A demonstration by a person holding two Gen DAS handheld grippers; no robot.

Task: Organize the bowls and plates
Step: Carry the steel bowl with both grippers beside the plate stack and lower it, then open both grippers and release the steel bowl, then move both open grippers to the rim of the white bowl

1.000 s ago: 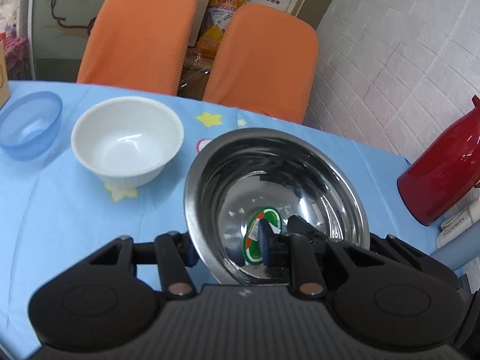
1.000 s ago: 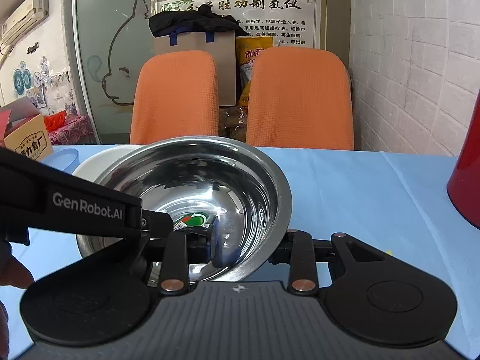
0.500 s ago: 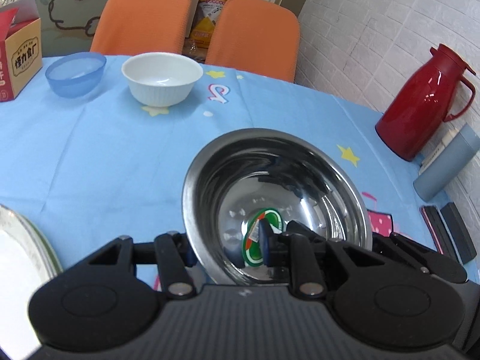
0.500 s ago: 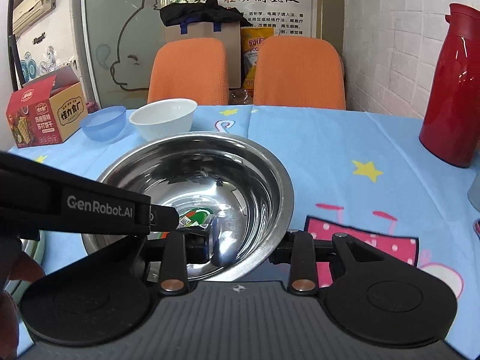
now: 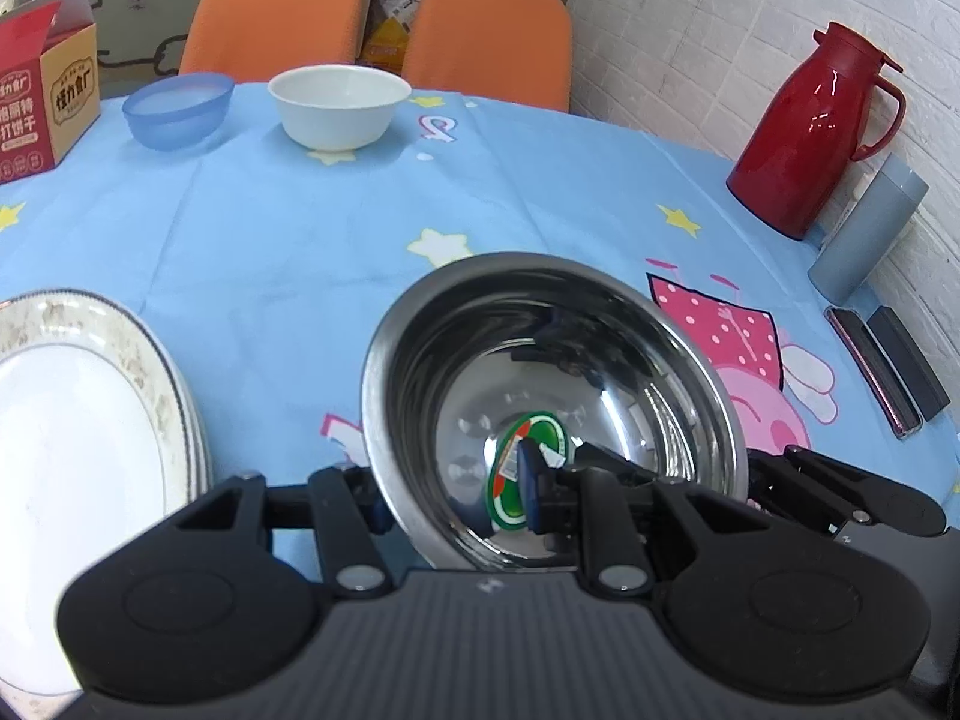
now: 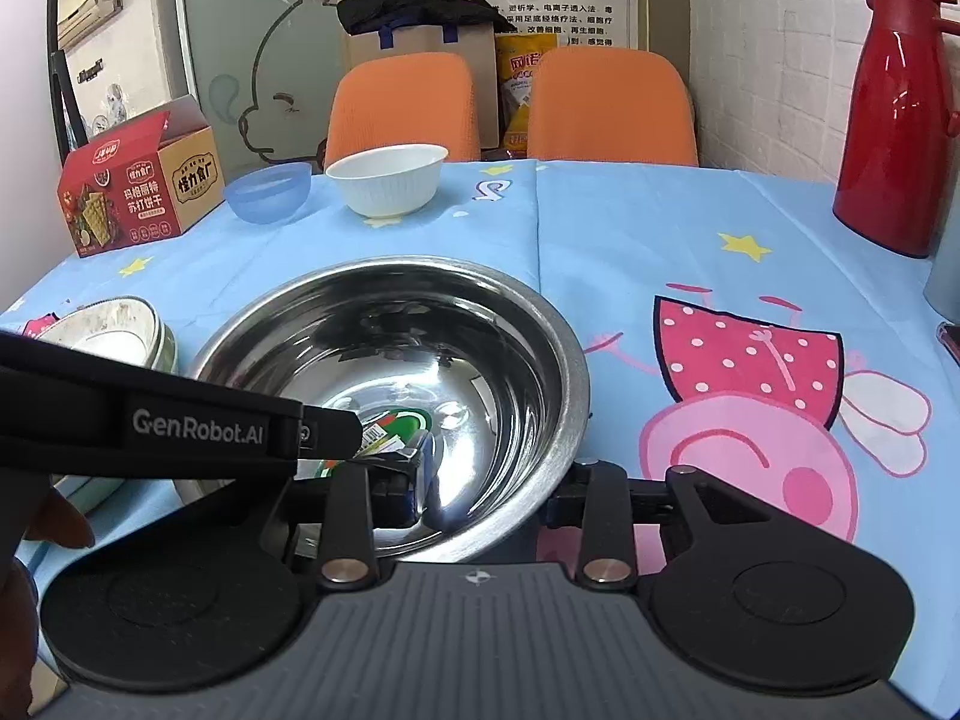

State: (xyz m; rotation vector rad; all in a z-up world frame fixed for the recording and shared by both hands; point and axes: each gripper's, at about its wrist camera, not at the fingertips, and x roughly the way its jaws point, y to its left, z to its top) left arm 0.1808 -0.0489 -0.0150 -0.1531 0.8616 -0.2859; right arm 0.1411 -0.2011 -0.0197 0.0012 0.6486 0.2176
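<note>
Left gripper (image 5: 456, 498): pitched downward over the table; one finger outside the near-left rim of the steel bowl, the other inside the basin; jaws pressed tight on the bowl wall
Right gripper (image 6: 489, 480): pitched downward, less steeply; left finger inside the basin, right finger outside the near-right rim; jaws have just been opening, with the bowl wall between them; whether the pads touch the wall cannot be told
Left gripper seen from right wrist view: black arm lettered "GenRobot.AI" crosses from the left edge, its tip over the bowl's near-left rim
Person's hand (image 6: 36, 546): fingertips visible at the lower-left edge, below that arm
Steel bowl (image 5: 600, 324): upright over the blue tablecloth (image 5: 288, 240), near side of the table; green round sticker (image 5: 510, 504) on its floor; contact with the cloth cannot be told
Patterned plates (image 5: 78, 396): stacked, just left of the steel bowl
White bowl (image 6: 390, 183): upright at the far side, before two orange chairs (image 6: 402, 102)
Blue bowl (image 6: 270, 195): just left of the white bowl, apart from it
Cracker box (image 6: 144, 186): far left, flap up
Red thermos jug (image 5: 822, 132): far right, by the brick wall
</note>
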